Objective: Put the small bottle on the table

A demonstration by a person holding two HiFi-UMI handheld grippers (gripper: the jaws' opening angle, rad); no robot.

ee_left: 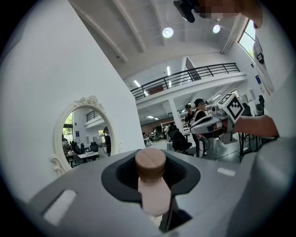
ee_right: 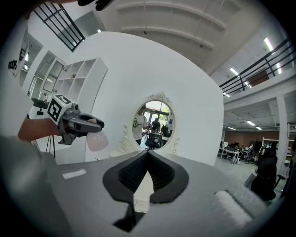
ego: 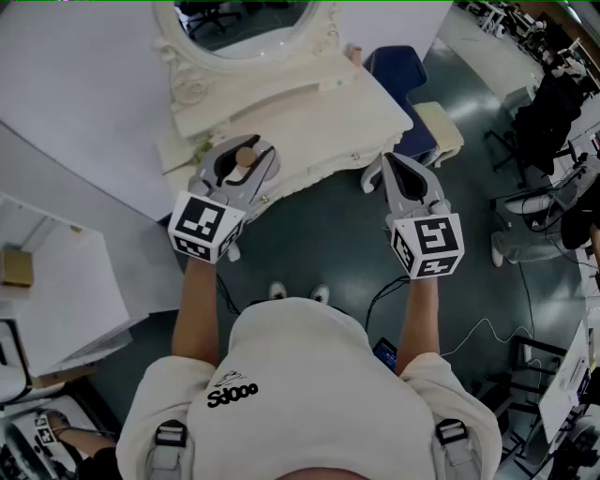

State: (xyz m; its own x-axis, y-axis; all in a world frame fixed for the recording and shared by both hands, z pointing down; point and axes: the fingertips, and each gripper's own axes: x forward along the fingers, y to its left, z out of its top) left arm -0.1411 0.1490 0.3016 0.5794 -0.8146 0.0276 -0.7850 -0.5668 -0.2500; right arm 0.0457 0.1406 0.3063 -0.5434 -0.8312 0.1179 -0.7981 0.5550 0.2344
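A: Left claw status?

B: The left gripper (ego: pixel 249 150) is clamped on the small bottle (ee_left: pixel 151 185). Its jaws close on the pale body just under the wooden cap (ee_left: pixel 150 163). The bottle is upright, cap on top.

A: Where's the bottle relative to the table?

B: In the air. The head view puts it over the front edge of the white dressing table (ego: pixel 319 112), on the left part, below the oval mirror (ego: pixel 246 21). The right gripper view shows its rounded body hanging under the left jaws, in front of the white wall beside the mirror. It's not set down.

A: Touching the tabletop?

B: It looks clear of it in the right gripper view. I can't say by how much.

A: Right claw?

B: The right gripper (ego: pixel 391 161) is closed, tips meeting, nothing between them. It's held off the table's right front corner, over the dark floor (ego: pixel 319 234), pointing toward the mirror.

A: Are the grippers close together?

B: No, well apart and roughly level. There's one in each hand, with both arms stretched forward from a white hoodie (ego: pixel 300 375).
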